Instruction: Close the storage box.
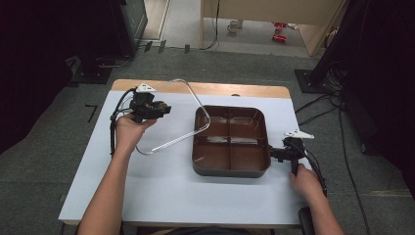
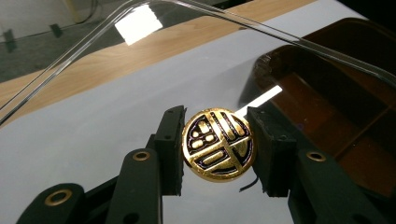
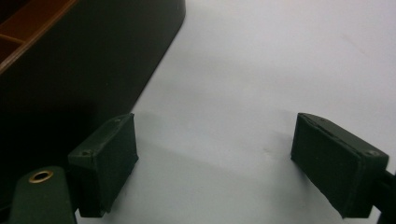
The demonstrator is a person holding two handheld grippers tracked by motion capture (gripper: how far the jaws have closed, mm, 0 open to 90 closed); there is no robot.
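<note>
Two grippers seen at table. Left gripper clamped on gold knob of clear lid; lid held tilted, far edge resting in brown compartment tray, near edge lifted to tray's left. Right gripper spread wide, nothing held, parked on white tabletop just beside tray's right wall; contact with wall cannot be told. Lid's long axis judged roughly across table. Tray lies right of left gripper, so coming move probably turns on that hand.
</note>
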